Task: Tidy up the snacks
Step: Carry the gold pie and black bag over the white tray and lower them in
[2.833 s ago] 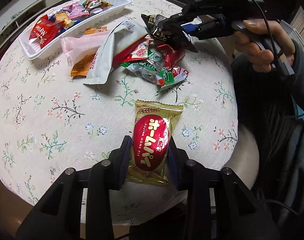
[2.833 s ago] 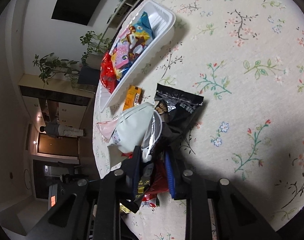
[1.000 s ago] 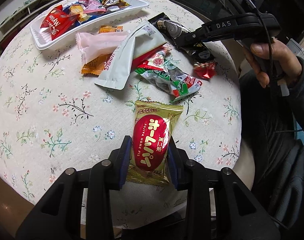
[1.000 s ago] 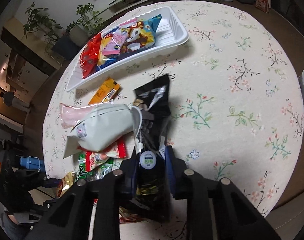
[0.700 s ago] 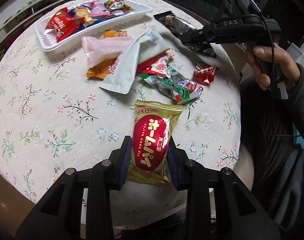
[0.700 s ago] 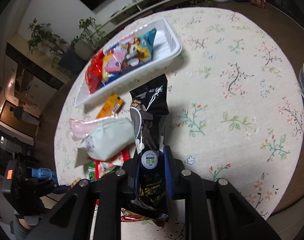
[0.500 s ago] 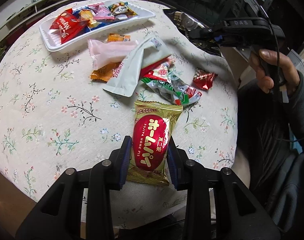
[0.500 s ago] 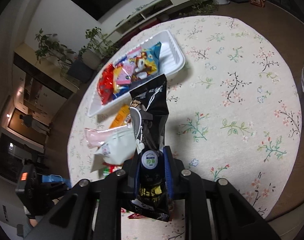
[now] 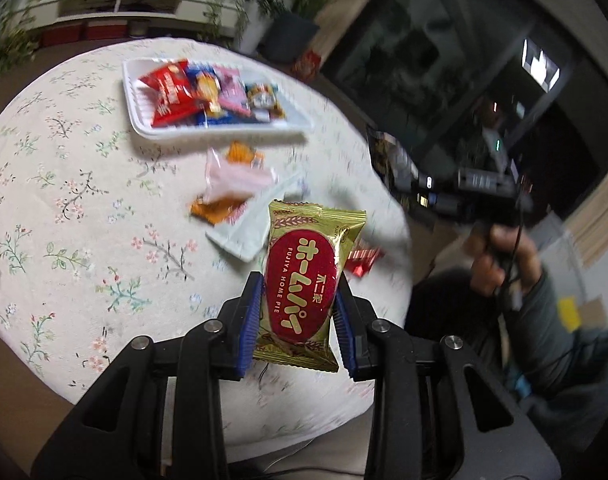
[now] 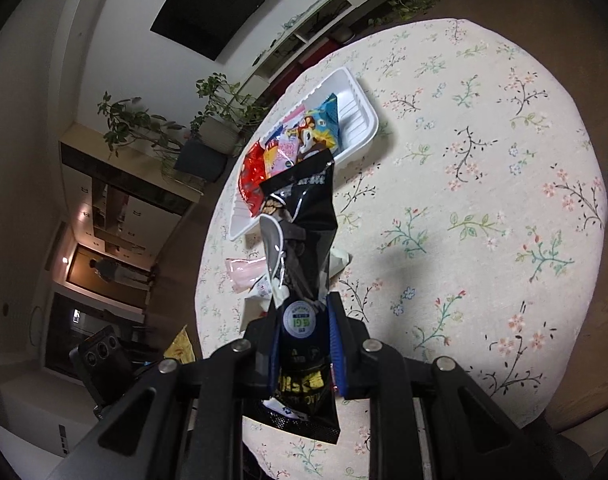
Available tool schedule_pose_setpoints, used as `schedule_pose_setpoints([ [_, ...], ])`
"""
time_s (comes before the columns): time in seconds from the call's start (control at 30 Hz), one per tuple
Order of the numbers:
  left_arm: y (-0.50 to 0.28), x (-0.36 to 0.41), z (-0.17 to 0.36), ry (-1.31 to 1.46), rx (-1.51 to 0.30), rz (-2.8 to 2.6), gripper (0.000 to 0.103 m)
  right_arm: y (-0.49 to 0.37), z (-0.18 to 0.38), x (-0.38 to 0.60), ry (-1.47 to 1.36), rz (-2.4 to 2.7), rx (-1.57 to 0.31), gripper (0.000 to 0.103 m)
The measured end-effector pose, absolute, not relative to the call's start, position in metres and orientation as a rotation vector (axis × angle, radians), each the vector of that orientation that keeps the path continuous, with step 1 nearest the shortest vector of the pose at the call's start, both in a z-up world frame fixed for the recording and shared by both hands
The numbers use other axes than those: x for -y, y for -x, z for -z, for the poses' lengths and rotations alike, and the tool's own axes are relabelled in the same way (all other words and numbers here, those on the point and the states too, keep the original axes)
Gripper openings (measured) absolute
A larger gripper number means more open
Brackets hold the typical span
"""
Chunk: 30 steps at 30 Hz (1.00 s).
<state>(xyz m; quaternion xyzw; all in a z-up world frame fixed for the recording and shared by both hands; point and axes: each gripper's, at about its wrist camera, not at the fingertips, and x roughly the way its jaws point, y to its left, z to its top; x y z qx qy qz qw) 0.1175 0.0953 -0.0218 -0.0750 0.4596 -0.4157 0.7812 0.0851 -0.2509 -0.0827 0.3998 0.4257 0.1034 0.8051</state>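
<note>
Between the left gripper's [image 9: 298,322] clamped blue pads sits a gold foil snack packet [image 9: 306,288] with a red oval label; the right gripper [image 10: 304,350] pinches a crinkled black snack bag [image 10: 304,240].

Home living room, houseplants [image 10: 219,100], floral tablecloth [image 10: 484,200]

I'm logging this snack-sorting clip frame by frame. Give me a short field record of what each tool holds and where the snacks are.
left tool: shut on gold Home Pie packet
right tool: shut on black snack bag
white tray: on the table, holds several packets
loose snacks: pink packet, orange packet on floral tablecloth
</note>
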Motion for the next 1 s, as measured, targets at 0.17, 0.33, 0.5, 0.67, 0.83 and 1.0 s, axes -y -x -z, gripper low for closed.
schedule_pose_setpoints([
  [0.17, -0.141, -0.111, 0.009, 0.309, -0.934, 0.884, 0.031, -0.087, 0.072, 0.267, -0.889, -0.230, -0.871, 0.022],
  [0.33, -0.172, -0.120, -0.015, 0.412, -0.852, 0.873, 0.031, -0.101, 0.057, 0.280, -0.895, -0.240, -0.839, 0.022],
  [0.5, -0.213, -0.109, -0.046, 0.437, -0.800, 0.874, 0.031, -0.132, 0.030, 0.286, -0.876, -0.262, -0.799, 0.022],
  [0.67, -0.263, -0.100, -0.068, 0.498, -0.777, 0.871, 0.031, -0.178, -0.004, 0.280, -0.844, -0.312, -0.745, 0.022],
  [0.83, -0.313, -0.086, -0.065, 0.527, -0.810, 0.840, 0.031, -0.232, -0.018, 0.269, -0.821, -0.347, -0.715, 0.022],
  [1.0, -0.350, -0.060, -0.036, 0.527, -0.867, 0.809, 0.031, -0.280, 0.004, 0.254, -0.807, -0.360, -0.748, 0.022],
])
